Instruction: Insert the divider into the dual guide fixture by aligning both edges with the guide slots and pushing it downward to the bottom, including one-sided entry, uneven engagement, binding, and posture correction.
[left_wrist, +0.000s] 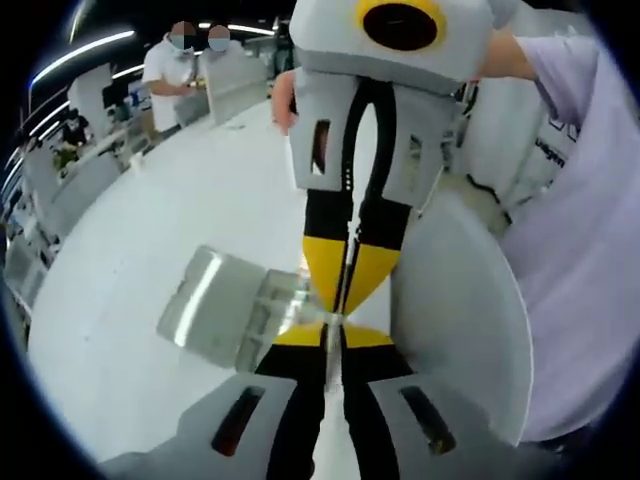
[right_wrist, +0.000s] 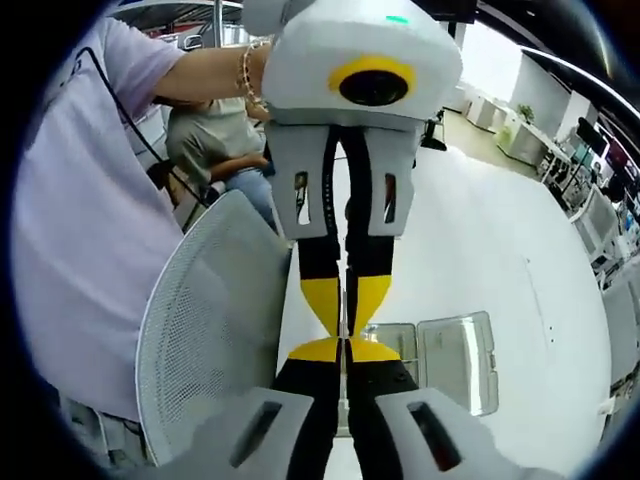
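2 grippers meet tip to tip over a white table (left_wrist: 150, 300), each one pinching the same thin clear divider (left_wrist: 338, 300) from an opposite end. In the left gripper view the left gripper (left_wrist: 332, 338) rises from the bottom centre, its yellow-tipped jaws clenched on the sheet's near edge, while the right gripper (left_wrist: 343, 290) comes down from the top of the frame with its own jaws closed on the far edge. The divider shows there only edge-on, as a pale line running between the 2 pairs of tips. Just left of the tips, in the lower middle of that frame, the clear dual guide fixture (left_wrist: 225, 305) sits on the table; whether the divider has entered its slots is hard to tell (the plastic is transparent and the jaws cover the join). The right gripper view mirrors this: the right gripper (right_wrist: 345, 350) grips from the bottom centre, the left gripper (right_wrist: 346, 300) reaches down from the top, and the fixture lies at lower right of the tips. A white mesh chair back (right_wrist: 215, 330) fills the lower left there, beside a person in a lilac shirt (right_wrist: 75, 230). At the upper left of the left gripper view, 2 people (left_wrist: 185, 65) stand at the table's far side.
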